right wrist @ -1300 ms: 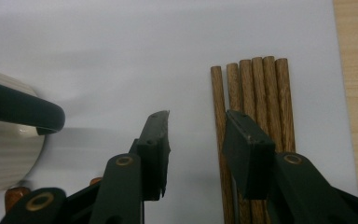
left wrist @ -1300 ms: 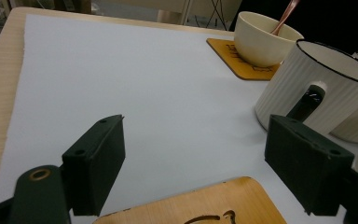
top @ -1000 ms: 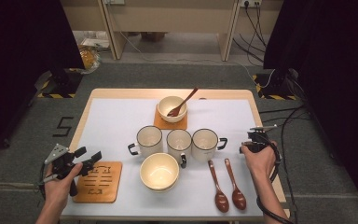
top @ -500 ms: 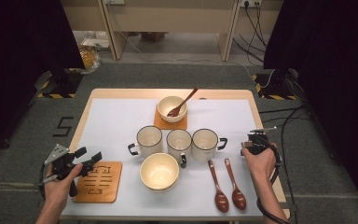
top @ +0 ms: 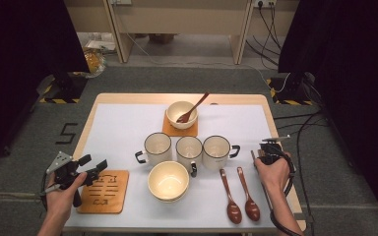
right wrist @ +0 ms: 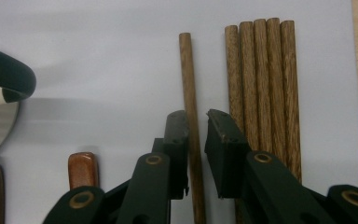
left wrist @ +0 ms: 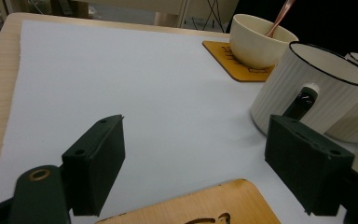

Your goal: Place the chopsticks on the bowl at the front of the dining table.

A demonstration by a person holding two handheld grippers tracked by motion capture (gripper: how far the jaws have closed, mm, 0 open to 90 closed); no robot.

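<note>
White-papered table [top: 128, 123] w/ wood edging, dark curtains behind; on its right edge, just beside a bundle of four more sticks [right wrist: 261, 74], lies one loose wooden chopstick [right wrist: 189, 79], set slightly apart to their left in the right gripper view; its long axis runs front-to-back along the table edge, blunt far tip pointing away from the person, flat on the paper; right gripper [right wrist: 196, 123] straddles it, jaws just been closing w/ the stick between them, narrow gaps showing either side, so pads look not yet pressed on it; step in hand, by the look: pinching a single chopstick off the bundle; next move prob. calls for finishing the squeeze square on the shaft, then a level lift so neighbours aren't dragged; further out, two wooden spoons [top: 241, 196], three mugs [top: 189, 150], an empty bowl [top: 168, 181], a second bowl w/ spoon on a coaster [top: 182, 114]; left gripper [top: 86, 169] hovers jaws wide apart, holding nothing, over a wooden trivet [top: 103, 191] at the near-left corner
</note>
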